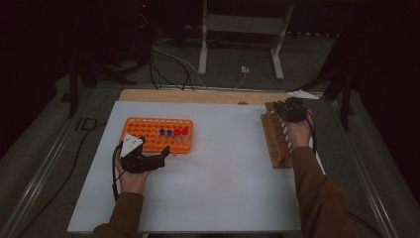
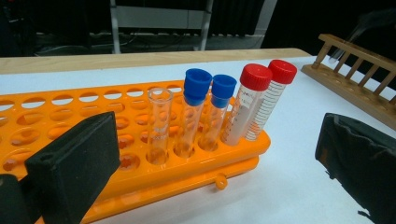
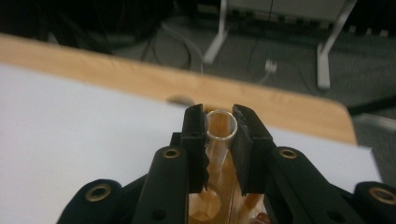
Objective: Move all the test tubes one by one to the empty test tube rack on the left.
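My right gripper point(image 3: 219, 128) is clamped on a glass tube point(image 3: 219, 126) standing in the wooden rack point(image 1: 275, 141): this looks like the pick-up step. My left gripper point(image 1: 157, 154) waits, jaws apart, beside the orange rack point(image 2: 140, 172). Next, I judge, a straight lift clear of the hole.

I see a white table top point(image 1: 218, 183) with a bare wooden strip point(image 1: 198, 95) along its far edge. Two racks rest directly on it. An orange tube rack point(image 1: 148, 128) stands just beyond my left claw point(image 1: 161, 157), near the white sheet's left half. A wooden rack point(image 1: 274, 141) lies lengthwise near the right edge, directly under my right claw point(image 1: 286, 111). The two racks are well apart, with plain white surface between them.
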Demonstrator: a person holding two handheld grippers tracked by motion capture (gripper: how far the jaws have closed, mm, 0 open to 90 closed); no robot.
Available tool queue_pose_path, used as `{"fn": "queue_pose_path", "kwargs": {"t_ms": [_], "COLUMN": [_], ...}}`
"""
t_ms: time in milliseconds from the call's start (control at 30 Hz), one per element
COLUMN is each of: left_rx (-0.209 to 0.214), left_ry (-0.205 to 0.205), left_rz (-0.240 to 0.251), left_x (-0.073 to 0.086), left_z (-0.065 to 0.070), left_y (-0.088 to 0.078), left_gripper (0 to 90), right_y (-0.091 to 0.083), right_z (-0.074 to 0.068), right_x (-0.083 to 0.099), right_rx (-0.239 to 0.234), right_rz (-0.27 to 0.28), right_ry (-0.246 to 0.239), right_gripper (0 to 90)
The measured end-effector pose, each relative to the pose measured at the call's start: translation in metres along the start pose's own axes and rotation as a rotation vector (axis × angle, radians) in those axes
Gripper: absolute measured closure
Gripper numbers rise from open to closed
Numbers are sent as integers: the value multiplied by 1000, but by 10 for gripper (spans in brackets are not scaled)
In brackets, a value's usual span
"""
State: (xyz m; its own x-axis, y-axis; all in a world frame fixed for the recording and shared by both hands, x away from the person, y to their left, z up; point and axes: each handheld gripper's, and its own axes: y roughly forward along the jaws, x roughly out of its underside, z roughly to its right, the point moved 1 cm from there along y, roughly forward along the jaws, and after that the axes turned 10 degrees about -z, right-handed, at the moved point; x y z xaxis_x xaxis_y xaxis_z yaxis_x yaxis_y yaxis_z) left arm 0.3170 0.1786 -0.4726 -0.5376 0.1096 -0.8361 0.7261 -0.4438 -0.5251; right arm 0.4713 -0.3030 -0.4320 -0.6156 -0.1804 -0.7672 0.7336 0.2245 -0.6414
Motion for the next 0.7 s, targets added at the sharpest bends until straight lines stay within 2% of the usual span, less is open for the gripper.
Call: {"fn": "queue_pose_path", "kwargs": {"t_ms": [167,233,300,433,567,700], "left_rx": [7,13,17,20,34,36], "left_ry": [12,20,32,77,148,227], "left_rz": [0,1,1,1,-17,-40], "left_x": [-2,-3,-4,-8,-12,-15], "left_z": [4,7,11,25,43,68], "left_y": [0,0,1,3,10,23], "left_gripper": [9,9,11,35,51,63], "right_y": [-33,-42,-48,-52,-54,-56], "right_z": [-5,-10,-18,-46,-79,-115], "right_x": [-10,-11,-11,-2,13,27], "right_rx": [-6,-18,-51,-120,-217,-303], "right_rz": [104,125,128,120,109,88], "right_ry": [-26,-49,-62,-115,-172,-224], "right_gripper": [762,762,761,761,761,760]}}
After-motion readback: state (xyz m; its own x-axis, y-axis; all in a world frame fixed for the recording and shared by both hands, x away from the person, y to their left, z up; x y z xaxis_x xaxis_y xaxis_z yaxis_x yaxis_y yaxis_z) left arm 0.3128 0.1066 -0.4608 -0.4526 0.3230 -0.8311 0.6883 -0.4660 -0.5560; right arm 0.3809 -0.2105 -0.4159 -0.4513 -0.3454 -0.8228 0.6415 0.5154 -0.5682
